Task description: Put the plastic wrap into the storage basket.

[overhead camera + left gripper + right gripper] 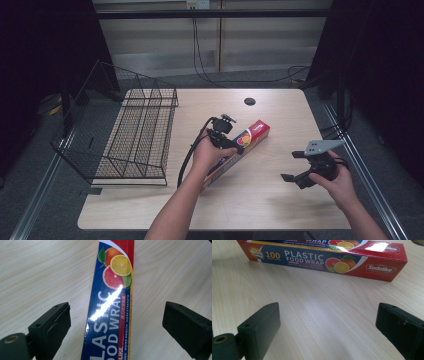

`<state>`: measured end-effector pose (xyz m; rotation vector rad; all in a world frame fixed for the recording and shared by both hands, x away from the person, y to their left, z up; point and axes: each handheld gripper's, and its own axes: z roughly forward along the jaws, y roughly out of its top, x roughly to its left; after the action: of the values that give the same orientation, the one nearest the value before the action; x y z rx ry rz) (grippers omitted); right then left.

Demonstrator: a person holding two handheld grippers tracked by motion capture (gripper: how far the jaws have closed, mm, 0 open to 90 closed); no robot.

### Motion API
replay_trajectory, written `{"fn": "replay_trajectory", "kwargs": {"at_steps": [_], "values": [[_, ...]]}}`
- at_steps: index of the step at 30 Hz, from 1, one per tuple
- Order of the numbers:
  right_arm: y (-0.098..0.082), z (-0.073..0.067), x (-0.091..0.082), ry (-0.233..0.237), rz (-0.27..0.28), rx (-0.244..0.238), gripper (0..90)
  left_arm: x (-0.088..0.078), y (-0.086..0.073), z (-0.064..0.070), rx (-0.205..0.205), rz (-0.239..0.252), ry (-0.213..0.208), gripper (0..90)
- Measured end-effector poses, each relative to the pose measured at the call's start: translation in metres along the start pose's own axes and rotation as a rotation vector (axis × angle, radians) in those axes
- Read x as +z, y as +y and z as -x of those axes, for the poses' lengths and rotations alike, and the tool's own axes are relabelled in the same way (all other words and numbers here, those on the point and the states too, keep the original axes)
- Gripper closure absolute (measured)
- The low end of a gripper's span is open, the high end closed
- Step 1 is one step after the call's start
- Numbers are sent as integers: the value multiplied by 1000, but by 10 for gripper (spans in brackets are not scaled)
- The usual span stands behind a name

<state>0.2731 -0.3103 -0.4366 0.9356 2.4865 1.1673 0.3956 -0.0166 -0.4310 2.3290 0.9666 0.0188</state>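
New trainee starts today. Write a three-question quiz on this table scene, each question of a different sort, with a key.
1. True or false: the left gripper has clamped the plastic wrap box.
2. Which stands at the table's left edge? A) a wire basket B) a bucket C) a crate
3. Fill in: the right gripper hangs ____ over bare tabletop, apart from the box.

Key:
1. False: its jaws stand wide on either side of the box, not touching it.
2. A
3. open
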Motion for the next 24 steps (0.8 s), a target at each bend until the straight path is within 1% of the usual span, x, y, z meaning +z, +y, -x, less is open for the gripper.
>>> {"fn": "replay_trajectory", "kwargs": {"at_steps": [1, 4, 5, 6, 7, 8, 10, 11, 12, 13, 14, 15, 16, 17, 19, 20, 21, 22, 23, 24], "values": [[0, 0, 0, 0, 1, 0, 58, 1, 1, -1, 5, -7, 5, 92], [0, 0, 0, 2, 6, 4, 58, 5, 1, -2, 0, -18, 5, 104], [1, 0, -1, 4, 6, 1, 58, 6, 2, -2, 6, -23, 10, 106], [1, 0, -1, 4, 7, 1, 58, 7, 1, -2, 5, -35, 11, 108], [1, 0, -1, 4, 7, 1, 58, 9, 1, -2, 0, -40, 6, 108], [1, 0, -1, 4, 8, 4, 58, 10, 1, -2, 16, -59, 3, 115], [1, 0, -1, 5, 9, 3, 58, 13, 1, -1, 6, -63, 2, 115], [1, 0, -1, 5, 10, 3, 58, 15, 1, -1, 16, -75, 4, 115], [1, 0, -2, 3, 13, 6, 58, 16, 0, -1, 14, -73, 6, 117], [1, 1, -2, 11, 16, 5, 58, 18, 0, -1, 26, -88, 9, 130], [1, 1, -2, 11, 16, 5, 58, 18, 0, -2, 26, -98, 7, 130], [2, 0, -2, 12, 17, 5, 58, 20, 0, -1, 20, -93, 6, 155], [2, 0, -2, 12, 17, 5, 58, 21, 0, -1, 16, -96, 5, 155], [2, 0, -3, 10, 17, 4, 58, 22, 0, -2, 26, -113, 2, 161], [2, 0, -3, 10, 20, 6, 58, 23, 0, -2, 21, -120, -10, 181], [2, 0, -3, 9, 21, 5, 58, 25, 0, -2, 26, -131, -9, 207], [2, 0, -3, 9, 21, 5, 58, 26, 0, -2, 32, -150, -13, 214], [2, 0, -3, 9, 20, 4, 58, 27, -1, -2, 26, -155, -13, 230], [2, 0, -3, 9, 20, 4, 58, 27, -1, -2, 26, -155, -13, 247], [3, 0, -3, 10, 23, 3, 59, 29, -1, -2, 31, -166, -6, 259]]}}
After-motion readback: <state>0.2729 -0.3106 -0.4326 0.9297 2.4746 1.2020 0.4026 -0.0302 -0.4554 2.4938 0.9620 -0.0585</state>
